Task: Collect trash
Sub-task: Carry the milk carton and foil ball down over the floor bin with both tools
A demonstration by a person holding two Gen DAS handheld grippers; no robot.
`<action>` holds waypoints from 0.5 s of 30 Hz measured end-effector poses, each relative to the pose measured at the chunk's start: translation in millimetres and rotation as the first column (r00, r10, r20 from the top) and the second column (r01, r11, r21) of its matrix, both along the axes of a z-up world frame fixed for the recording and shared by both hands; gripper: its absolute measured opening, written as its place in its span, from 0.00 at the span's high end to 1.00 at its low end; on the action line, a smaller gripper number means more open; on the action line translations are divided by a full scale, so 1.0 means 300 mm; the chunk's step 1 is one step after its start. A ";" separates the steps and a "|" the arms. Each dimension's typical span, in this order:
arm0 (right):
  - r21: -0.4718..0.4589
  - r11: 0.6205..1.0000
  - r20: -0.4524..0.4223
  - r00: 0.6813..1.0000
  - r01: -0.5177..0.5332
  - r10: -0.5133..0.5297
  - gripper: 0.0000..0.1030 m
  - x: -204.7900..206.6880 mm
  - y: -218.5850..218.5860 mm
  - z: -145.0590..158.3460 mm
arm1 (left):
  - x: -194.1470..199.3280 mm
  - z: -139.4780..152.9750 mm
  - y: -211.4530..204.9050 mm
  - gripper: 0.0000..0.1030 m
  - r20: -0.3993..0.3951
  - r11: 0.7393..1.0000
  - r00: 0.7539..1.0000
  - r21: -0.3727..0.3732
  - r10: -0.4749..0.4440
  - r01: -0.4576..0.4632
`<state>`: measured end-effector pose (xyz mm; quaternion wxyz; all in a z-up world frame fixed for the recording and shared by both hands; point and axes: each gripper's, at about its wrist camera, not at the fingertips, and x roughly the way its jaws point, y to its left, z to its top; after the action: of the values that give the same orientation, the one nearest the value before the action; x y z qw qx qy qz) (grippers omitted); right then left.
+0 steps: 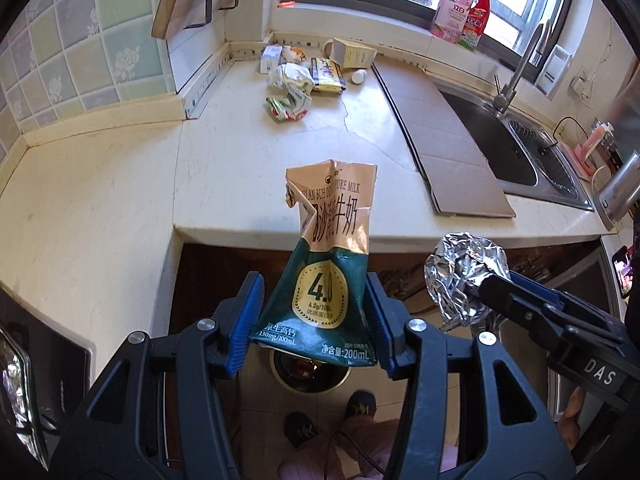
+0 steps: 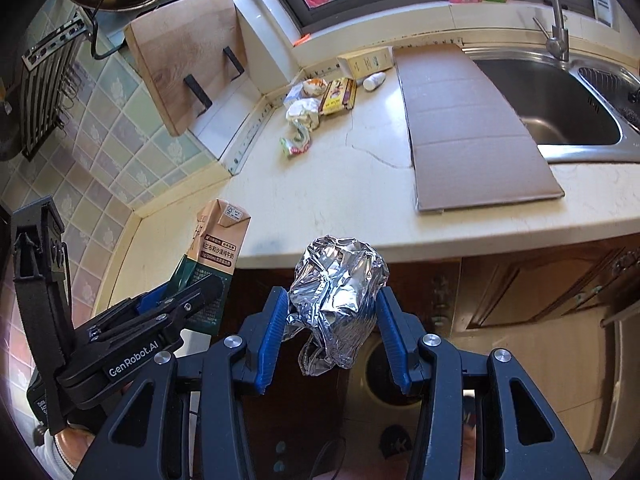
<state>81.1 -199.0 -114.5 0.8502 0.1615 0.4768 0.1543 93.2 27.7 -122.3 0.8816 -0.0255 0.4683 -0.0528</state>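
Note:
My left gripper is shut on a crushed green and tan milk carton, held off the counter's front edge above a round trash bin on the floor. My right gripper is shut on a crumpled ball of aluminium foil; it hangs in front of the counter too, above the bin. In the left wrist view the foil ball shows to the right; in the right wrist view the milk carton shows to the left. More trash lies at the counter's far back.
A flat cardboard sheet lies on the cream counter beside a steel sink with a tap. A wooden cutting board leans on the tiled wall. Bottles stand on the window sill. A person's feet stand on the floor below.

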 end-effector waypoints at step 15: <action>0.022 0.997 -0.219 0.972 -0.078 0.081 0.57 -0.013 -0.042 -0.381 | -0.085 -0.337 -0.076 0.54 -0.186 0.998 0.981 -0.002 0.061 -0.063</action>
<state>77.2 -211.5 -228.8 0.7843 0.1638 0.5729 0.1728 67.8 4.9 -223.3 0.8353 -0.0485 0.5471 -0.0245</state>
